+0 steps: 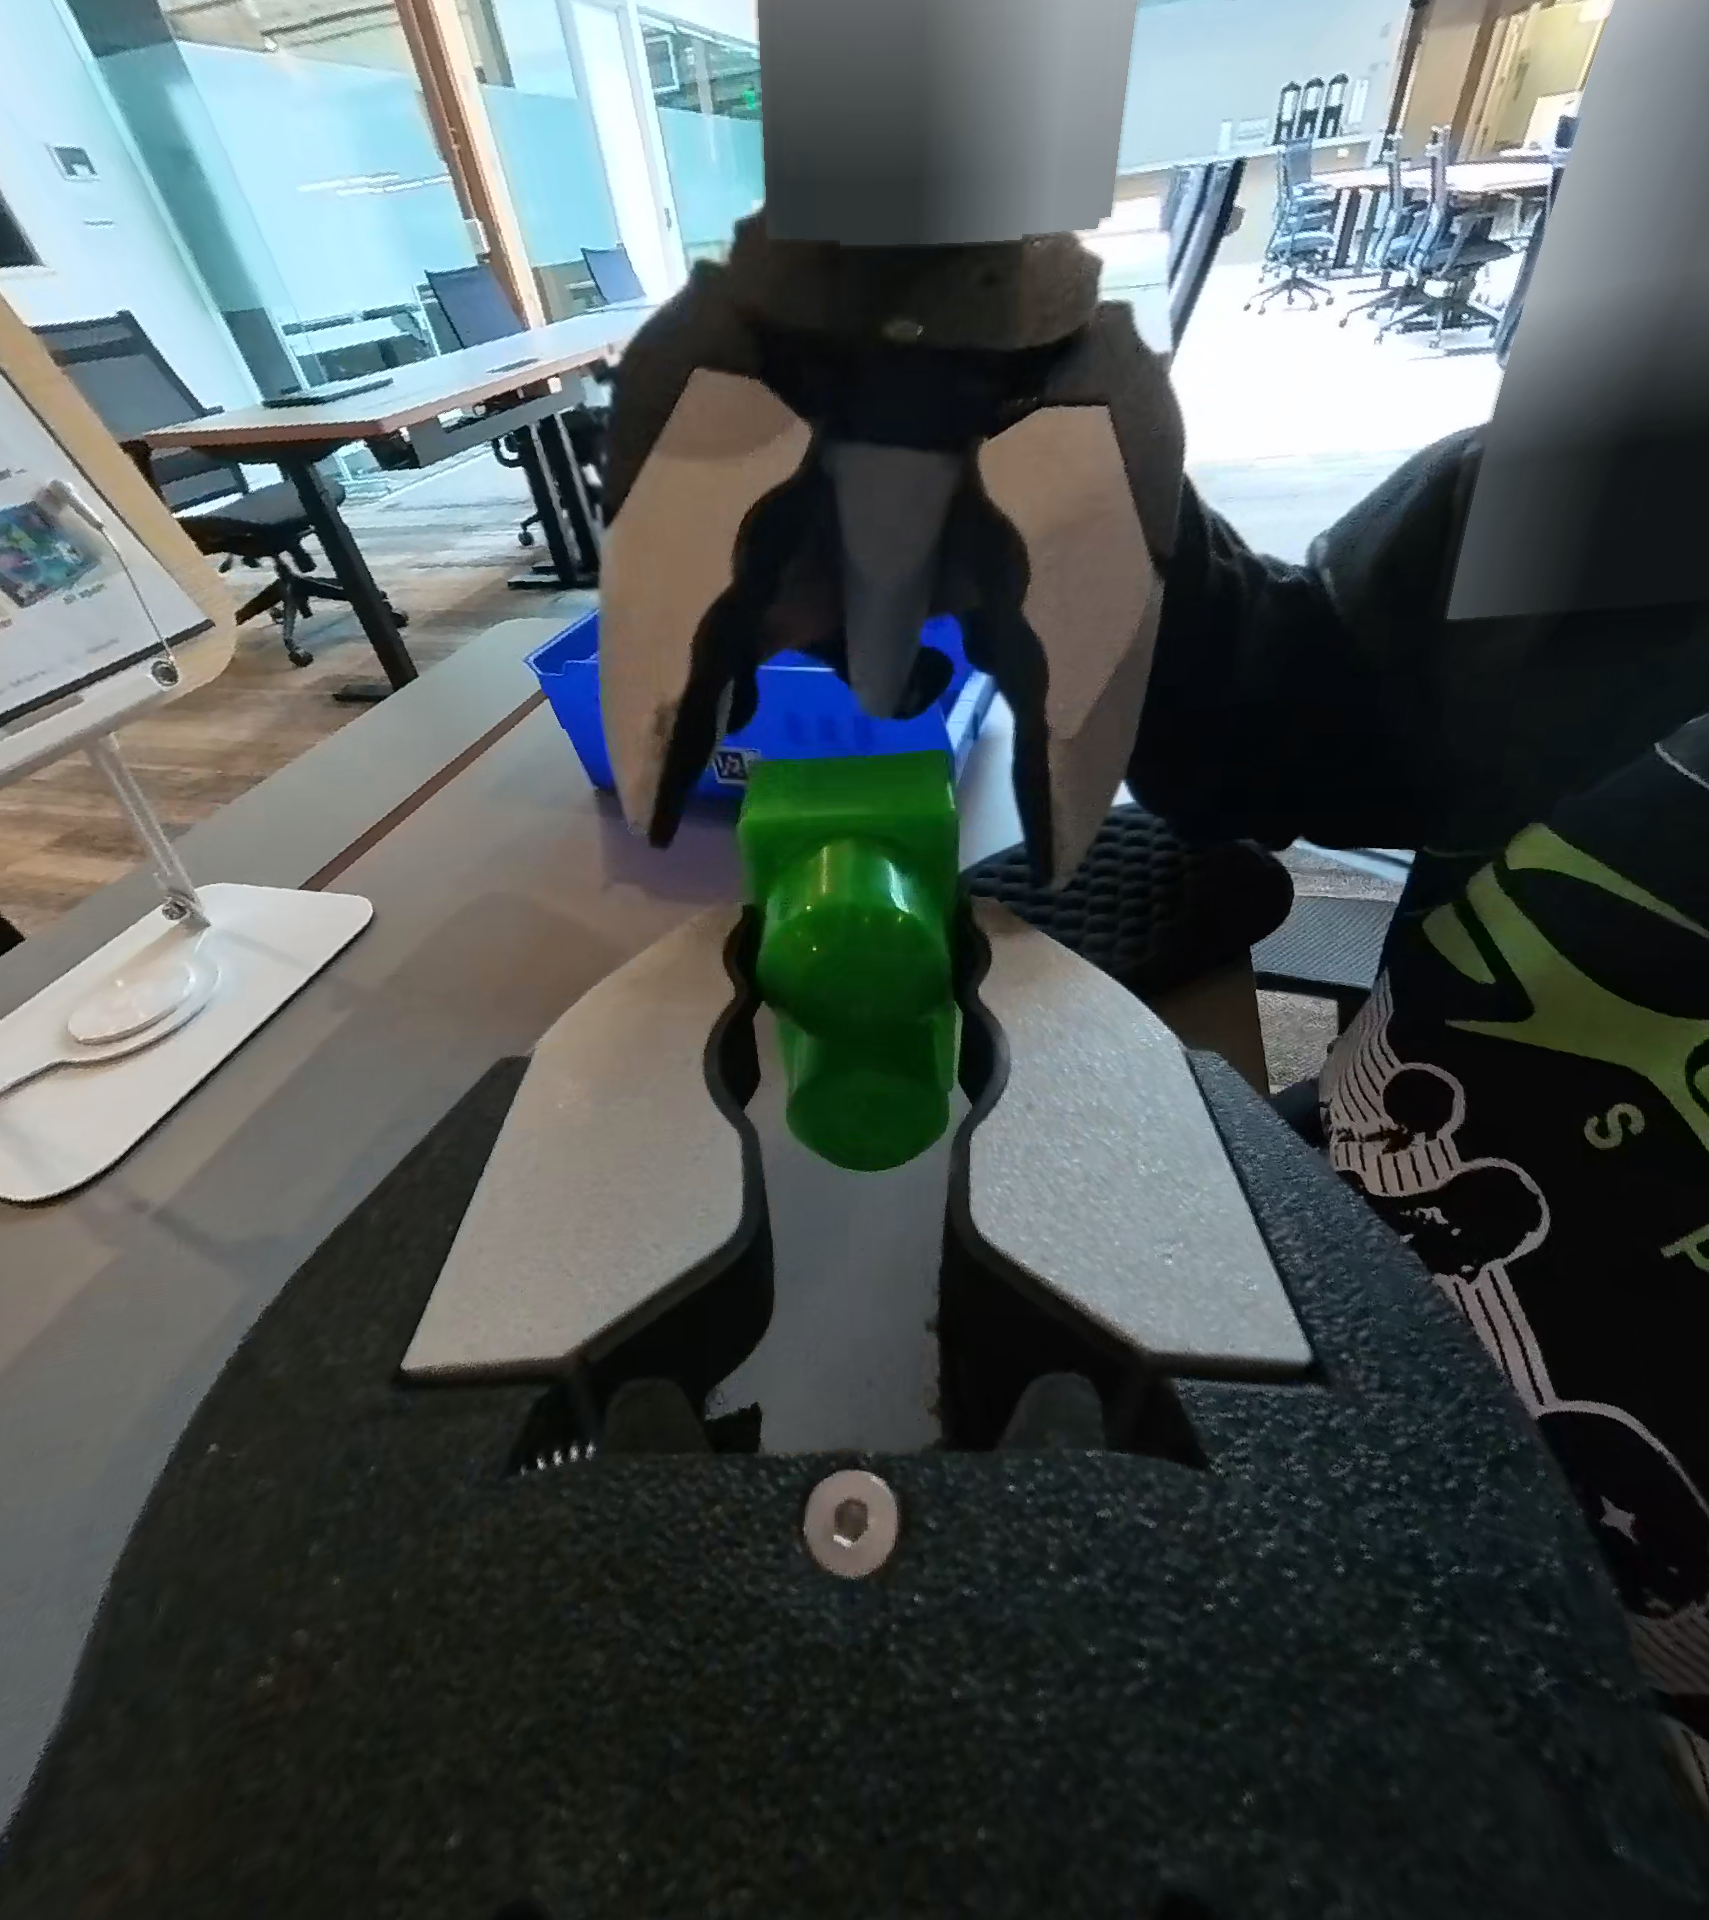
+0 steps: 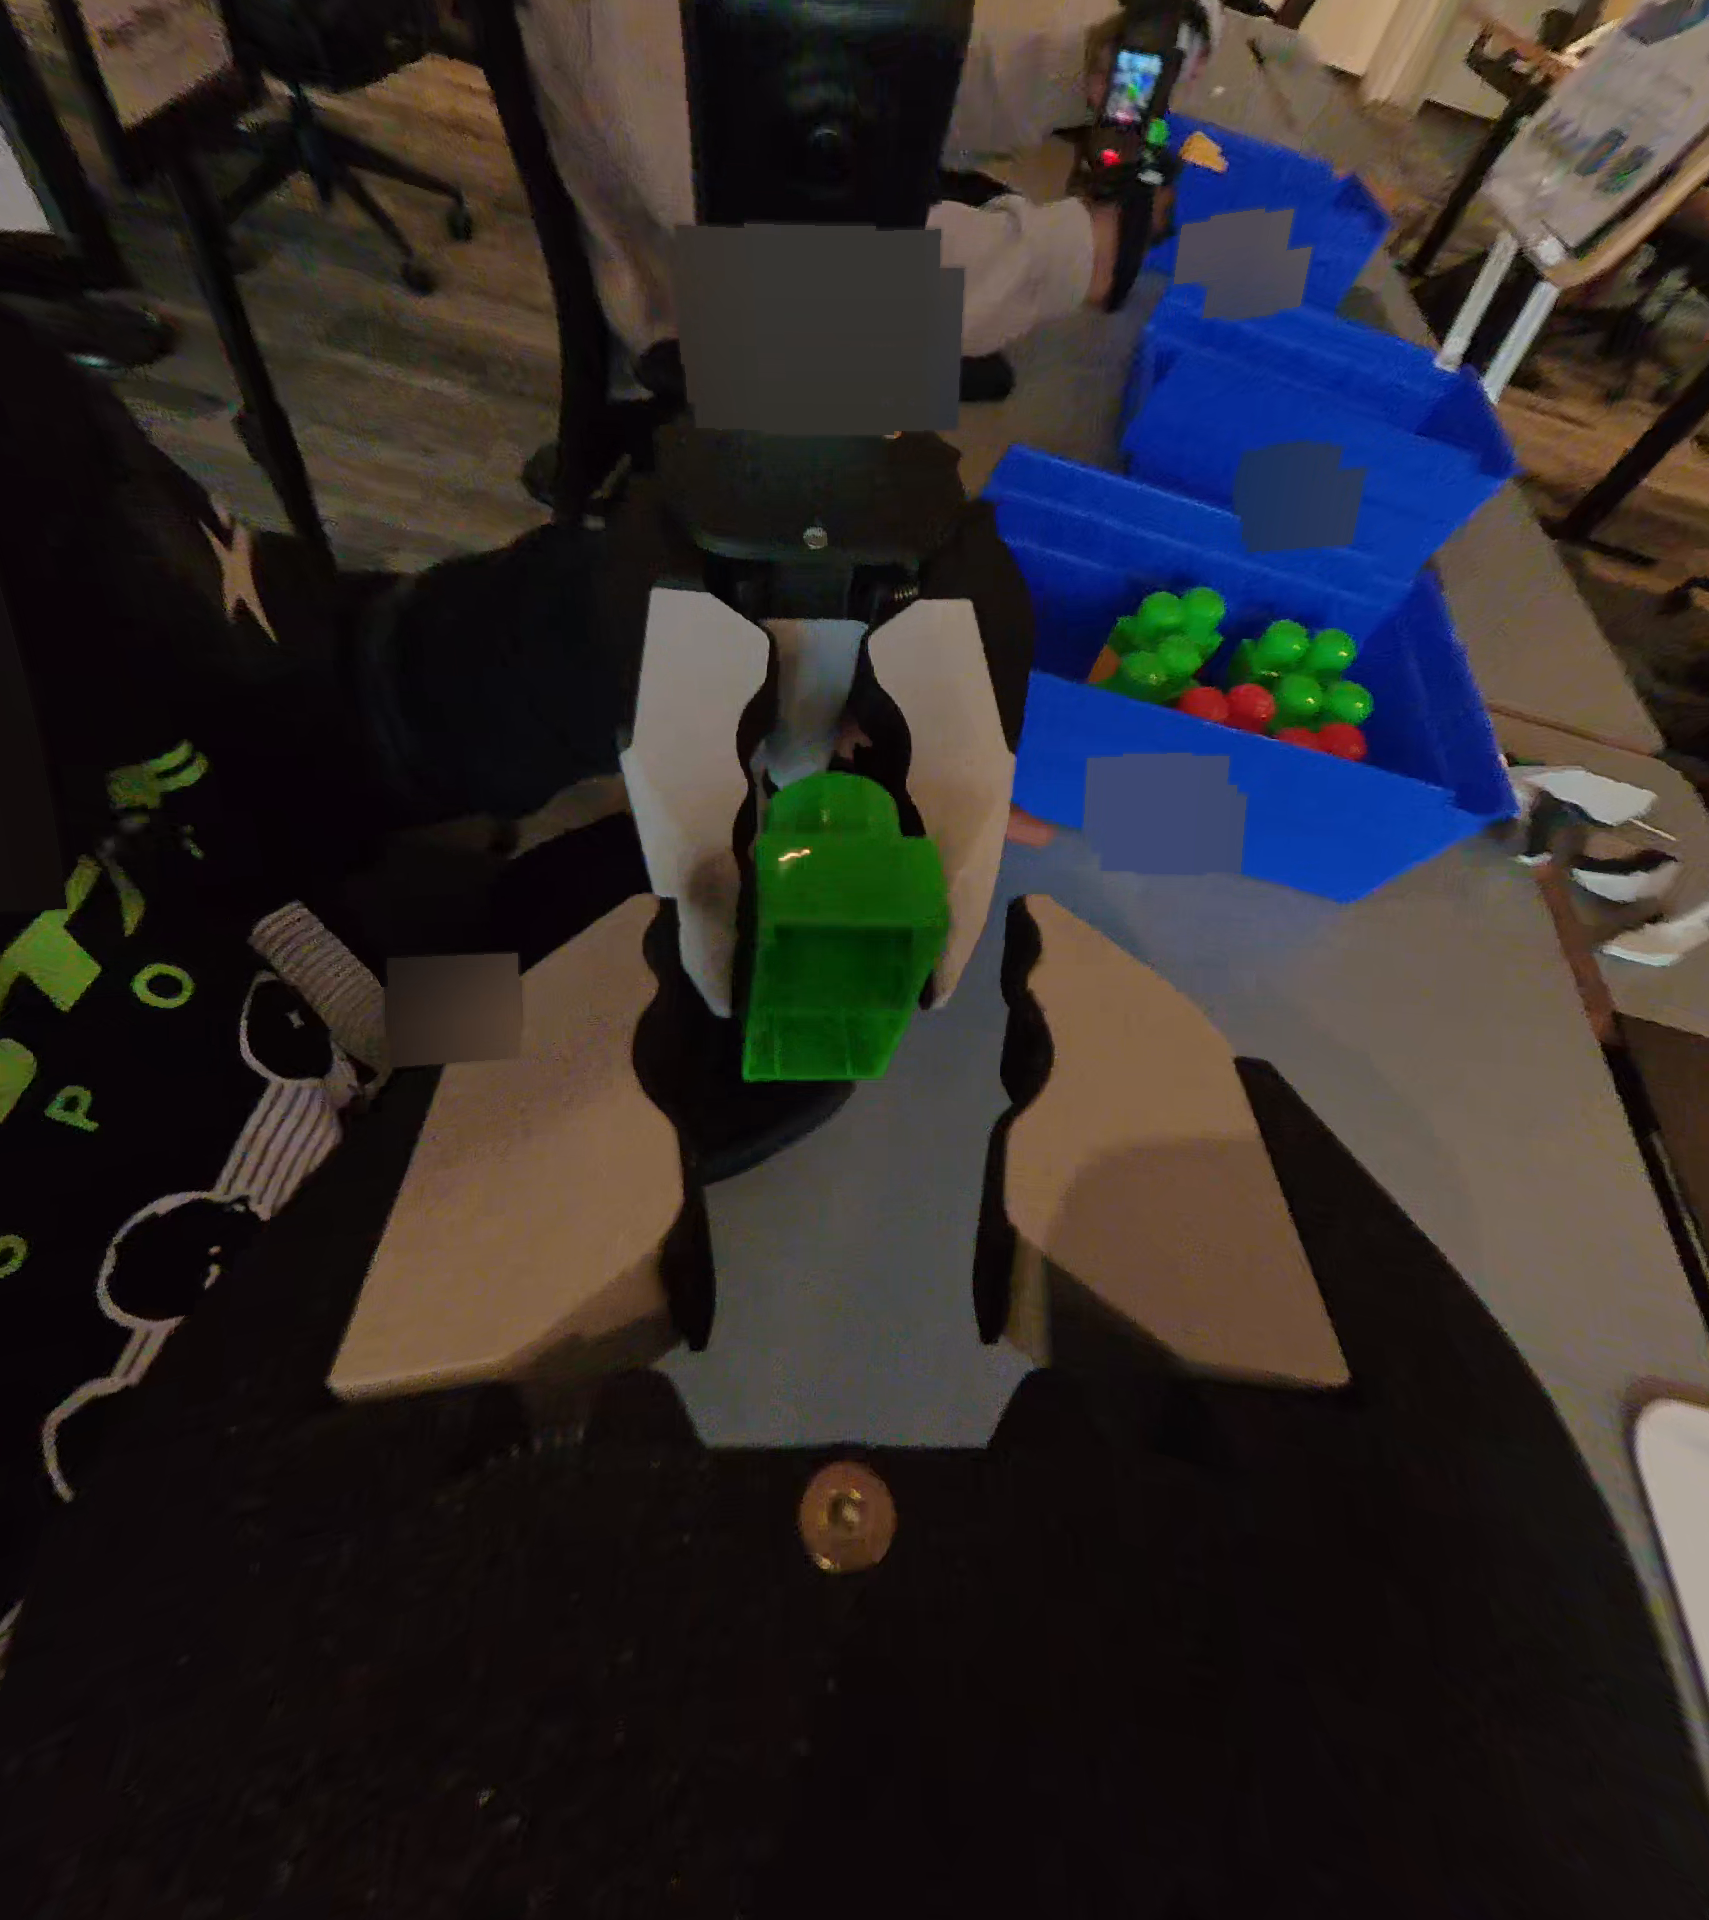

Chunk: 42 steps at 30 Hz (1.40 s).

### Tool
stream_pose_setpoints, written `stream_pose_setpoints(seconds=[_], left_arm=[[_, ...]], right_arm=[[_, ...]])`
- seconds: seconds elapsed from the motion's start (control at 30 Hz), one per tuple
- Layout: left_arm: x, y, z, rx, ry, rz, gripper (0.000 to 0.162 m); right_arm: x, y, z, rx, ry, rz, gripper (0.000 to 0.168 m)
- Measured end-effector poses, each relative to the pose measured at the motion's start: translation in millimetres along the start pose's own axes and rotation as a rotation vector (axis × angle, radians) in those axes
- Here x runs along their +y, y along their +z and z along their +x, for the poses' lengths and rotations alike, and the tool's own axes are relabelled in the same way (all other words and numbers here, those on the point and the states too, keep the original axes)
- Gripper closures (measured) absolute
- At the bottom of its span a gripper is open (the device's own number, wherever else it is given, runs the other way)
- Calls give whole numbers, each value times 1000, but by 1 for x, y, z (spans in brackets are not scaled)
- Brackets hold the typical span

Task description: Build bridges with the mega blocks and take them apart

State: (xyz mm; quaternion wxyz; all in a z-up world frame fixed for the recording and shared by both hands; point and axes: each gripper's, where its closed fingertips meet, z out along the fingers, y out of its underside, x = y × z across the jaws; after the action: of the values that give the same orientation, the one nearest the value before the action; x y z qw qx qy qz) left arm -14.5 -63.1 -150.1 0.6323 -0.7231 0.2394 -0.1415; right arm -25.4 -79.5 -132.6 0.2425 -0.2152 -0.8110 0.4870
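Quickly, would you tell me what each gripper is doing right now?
Left gripper: shut on the green block.
Right gripper: open, holding nothing; the block sits just ahead of its fingertips.

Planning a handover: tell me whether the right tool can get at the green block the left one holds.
Probably yes. The right tool is open and faces the green block, whose far end juts past the left tool; nothing lies between them.

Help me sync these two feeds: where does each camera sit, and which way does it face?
Left wrist view: on the left gripper, looking along its fingers at the green block it clamps, the right gripper facing it; a printed shirt at right.
Right wrist view: on the right gripper, facing the left gripper with the block; blue bins at right.
Shared: block, both grippers, shirt.
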Motion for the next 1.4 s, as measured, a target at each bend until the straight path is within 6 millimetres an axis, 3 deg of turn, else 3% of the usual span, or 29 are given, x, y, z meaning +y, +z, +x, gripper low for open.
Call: stream_pose_setpoints(seconds=[0.2, 0.4, 0.53, 0.7, 0.93, 1.07, 1.23, 1.4], left_arm=[[-1, -1, 5, 26, 11, 4, 127], [-3, 0, 5, 32, 8, 14, 127], [-8, -1, -1, -19, 13, 69, 127], [-11, -20, -22, -172, -33, 131, 91], [-7, -62, -47, -357, -90, 201, 80], [1, -77, -53, -412, -116, 166, 78], [14, -94, -56, -503, -75, 103, 80], [18, -104, -56, -533, -80, 107, 83]], right_arm=[[-4, 7, -7, -79, -3, 43, 117], [-8, 7, -6, -89, -2, 71, 132], [-12, 4, 0, -40, -20, 90, 132], [-17, -22, 10, 67, -38, 115, 132], [3, -95, 30, 286, 27, 115, 132], [31, -147, 43, 482, 72, 51, 132], [87, -236, 51, 787, 178, -87, 132], [162, -326, 40, 1067, 362, -276, 132]])
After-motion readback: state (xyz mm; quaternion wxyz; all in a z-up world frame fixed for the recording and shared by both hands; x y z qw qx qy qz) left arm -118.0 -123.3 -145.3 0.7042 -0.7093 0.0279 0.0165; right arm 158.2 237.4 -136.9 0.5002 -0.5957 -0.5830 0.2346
